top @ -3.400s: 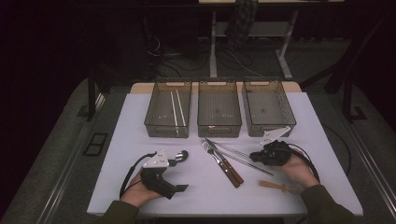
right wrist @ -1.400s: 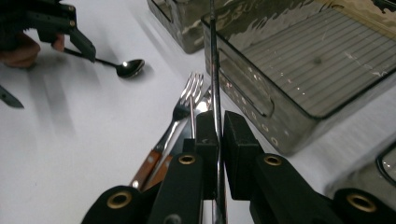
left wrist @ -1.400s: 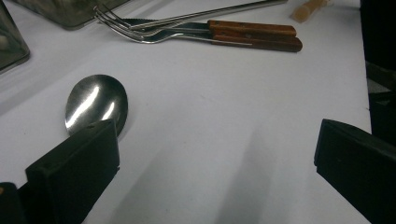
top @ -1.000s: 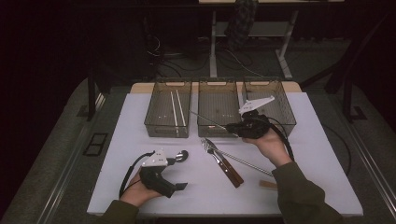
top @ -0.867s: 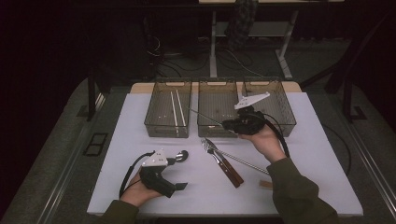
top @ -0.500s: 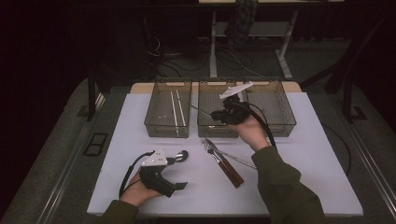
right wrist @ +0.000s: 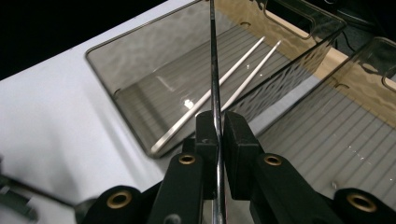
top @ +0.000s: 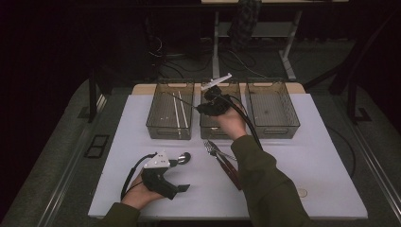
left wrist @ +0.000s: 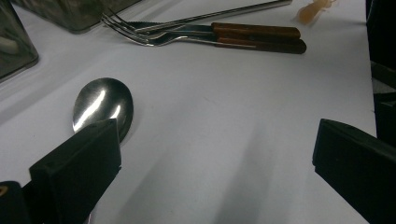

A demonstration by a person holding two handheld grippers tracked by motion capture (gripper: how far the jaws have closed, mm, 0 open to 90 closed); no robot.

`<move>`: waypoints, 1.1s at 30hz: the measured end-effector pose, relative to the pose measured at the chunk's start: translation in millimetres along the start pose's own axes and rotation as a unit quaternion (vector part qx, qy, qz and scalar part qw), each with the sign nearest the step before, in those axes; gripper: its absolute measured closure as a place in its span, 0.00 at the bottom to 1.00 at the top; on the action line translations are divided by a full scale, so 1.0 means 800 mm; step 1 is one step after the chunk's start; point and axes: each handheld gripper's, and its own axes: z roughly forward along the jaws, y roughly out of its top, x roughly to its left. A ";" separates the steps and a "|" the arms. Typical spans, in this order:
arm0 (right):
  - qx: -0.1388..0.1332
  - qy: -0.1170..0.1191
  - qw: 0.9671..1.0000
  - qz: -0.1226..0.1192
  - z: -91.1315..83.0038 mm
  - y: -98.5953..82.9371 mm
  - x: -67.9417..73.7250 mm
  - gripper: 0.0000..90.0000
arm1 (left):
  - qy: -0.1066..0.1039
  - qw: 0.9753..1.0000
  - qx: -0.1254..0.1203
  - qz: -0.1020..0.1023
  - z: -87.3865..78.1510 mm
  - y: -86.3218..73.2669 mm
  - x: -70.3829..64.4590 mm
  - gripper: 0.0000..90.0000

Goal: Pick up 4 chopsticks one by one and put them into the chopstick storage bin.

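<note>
My right gripper (top: pixel 202 108) (right wrist: pixel 217 123) is shut on a thin metal chopstick (right wrist: pixel 213 70) (top: pixel 182 100). It hangs above the middle bin (top: pixel 215 133), and the stick reaches out over the left bin (top: pixel 156 128) (right wrist: pixel 116 51). Two metal chopsticks (top: pixel 177 111) (right wrist: pixel 229 84) lie inside that left bin. My left gripper (top: pixel 182 174) (left wrist: pixel 215 144) rests open on the white table near the front. A steel spoon (left wrist: pixel 102 105) (top: pixel 184 157) lies by its left jaw, with nothing between the jaws.
A fork and wooden-handled cutlery (top: pixel 221 158) (left wrist: pixel 210 35) lie in the table's middle. A third bin (top: pixel 283 127) stands at the right. A small tan object (top: pixel 302 192) (left wrist: pixel 315 9) sits near the front right edge.
The right gripper has risen from the cutlery on the table and carried the chopstick back and left, to above the middle and left bins. The left gripper has stayed put.
</note>
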 end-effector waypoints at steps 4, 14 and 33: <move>0.007 -0.010 1.000 0.010 0.018 0.013 -0.003 0.94 | -0.001 1.000 -0.003 0.000 -0.001 0.001 -0.001 0.00; 0.019 -0.033 0.999 0.027 0.059 0.040 -0.006 0.94 | -0.008 1.000 0.000 0.000 0.000 0.000 -0.003 0.00; 0.019 -0.039 0.997 0.056 0.129 0.055 0.013 0.81 | -0.015 1.000 -0.008 -0.001 -0.002 0.001 -0.003 0.00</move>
